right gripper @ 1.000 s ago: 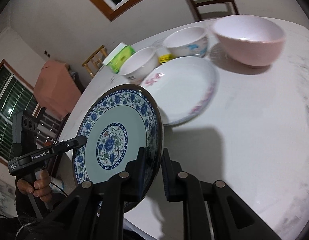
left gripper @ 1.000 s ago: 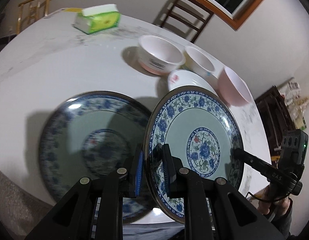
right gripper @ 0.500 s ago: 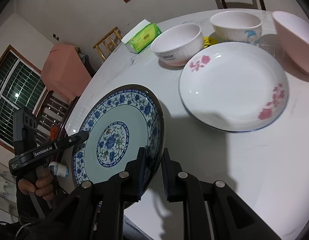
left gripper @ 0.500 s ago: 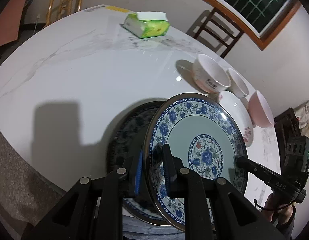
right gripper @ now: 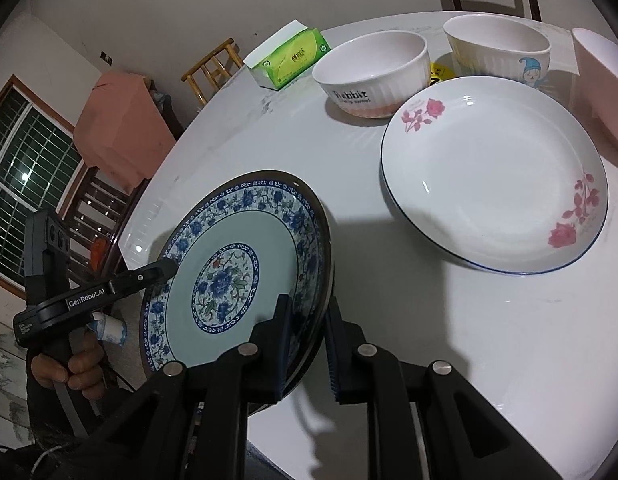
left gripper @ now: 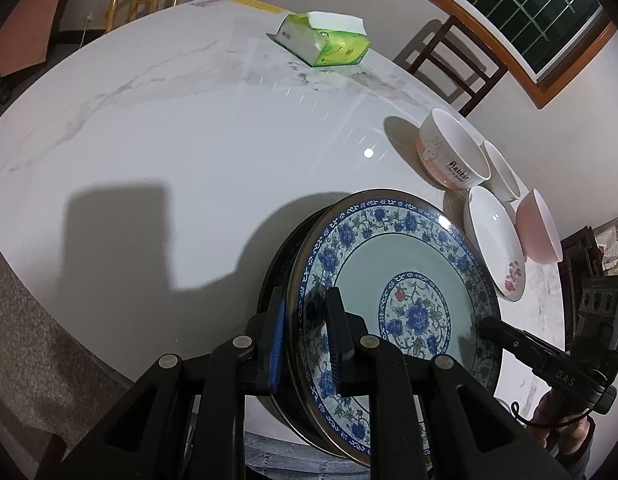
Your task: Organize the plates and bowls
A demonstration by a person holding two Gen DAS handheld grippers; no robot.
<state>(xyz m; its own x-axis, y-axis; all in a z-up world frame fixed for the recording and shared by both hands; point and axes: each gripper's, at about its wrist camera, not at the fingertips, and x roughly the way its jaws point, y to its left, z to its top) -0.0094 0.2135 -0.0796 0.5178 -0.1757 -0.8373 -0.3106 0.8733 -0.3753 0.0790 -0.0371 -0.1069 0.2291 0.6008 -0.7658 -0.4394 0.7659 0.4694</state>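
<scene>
A blue-flowered plate (left gripper: 409,280) (right gripper: 229,260) is held tilted between both grippers. My left gripper (left gripper: 307,300) is shut on its near rim, and my right gripper (right gripper: 307,308) clamps the opposite rim, with its jaws opening slightly. A second blue plate (left gripper: 277,272) lies on the white marble table (left gripper: 189,140) right beneath it; only its dark edge shows. Further right stand a white rose plate (right gripper: 493,176), a "Rabbit" bowl (right gripper: 369,72), a cartoon bowl (right gripper: 497,48) and a pink bowl (right gripper: 601,88).
A green tissue pack (left gripper: 329,40) lies at the table's far side. Wooden chairs (left gripper: 453,60) stand around the table. The table's edge (right gripper: 269,432) runs just under the grippers. A person's hand (right gripper: 77,364) grips the left handle.
Both grippers carried the held plate sideways over the second blue plate, which was in full view beside it and now is almost covered. The held plate sits lower.
</scene>
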